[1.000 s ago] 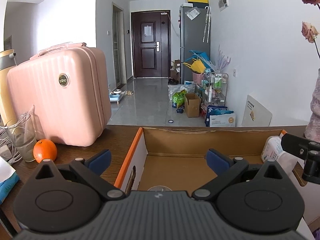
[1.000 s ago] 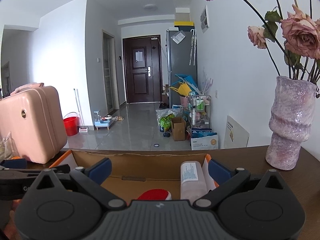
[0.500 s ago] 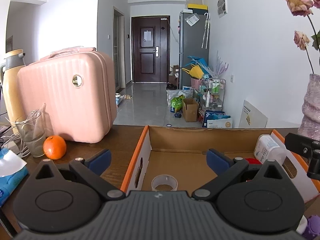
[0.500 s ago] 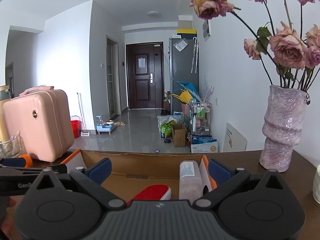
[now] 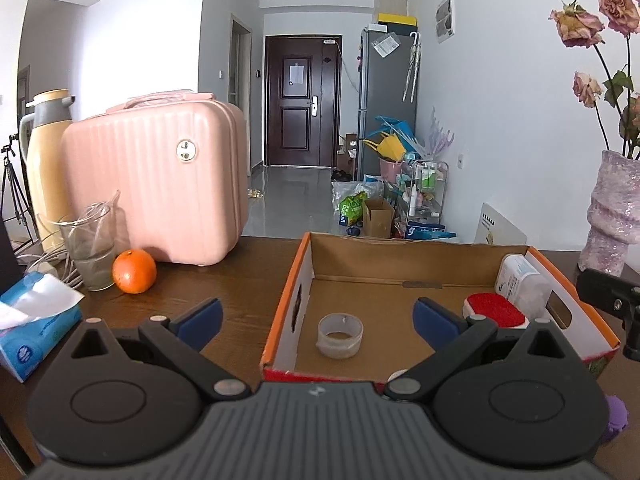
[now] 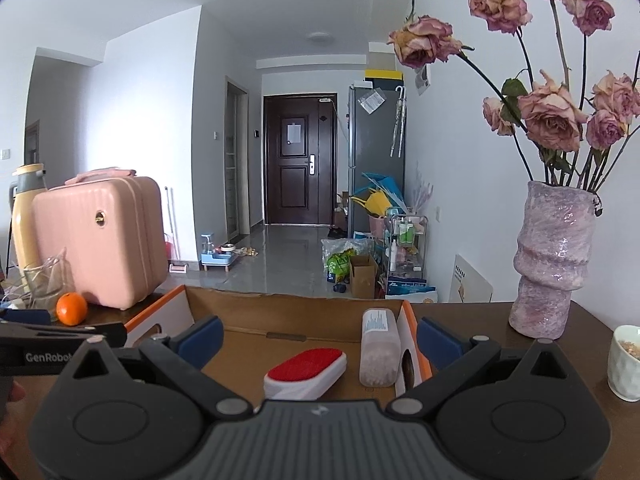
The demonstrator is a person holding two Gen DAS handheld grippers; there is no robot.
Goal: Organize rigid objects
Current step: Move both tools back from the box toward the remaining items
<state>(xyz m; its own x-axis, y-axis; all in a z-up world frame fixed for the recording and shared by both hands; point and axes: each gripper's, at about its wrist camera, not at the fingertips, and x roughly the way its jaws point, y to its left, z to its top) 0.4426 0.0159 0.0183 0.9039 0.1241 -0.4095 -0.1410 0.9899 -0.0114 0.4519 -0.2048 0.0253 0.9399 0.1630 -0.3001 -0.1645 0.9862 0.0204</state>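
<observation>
Dark wooden surface [image 5: 248, 276]: both tools raised since earlier frame, more box [image 5: 400, 276] floor showing. Left tool [image 5: 316, 314], right tool [image 6: 318, 336] released, empty. Tape roll [image 5: 340, 335] ahead of left tool; red brush [image 6: 306, 368], bottle [image 6: 378, 346] ahead of right.

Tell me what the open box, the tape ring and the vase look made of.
Box: corrugated cardboard, raw brown inside, printed orange edges. Tape ring: clear, glossy plastic film, see-through. Vase: probably glazed ceramic, mottled purple, lumpy and shiny.

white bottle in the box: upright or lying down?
Lying down. The white bottle rests on its side along the right wall of the cardboard box, beside the red-topped brush.
</observation>
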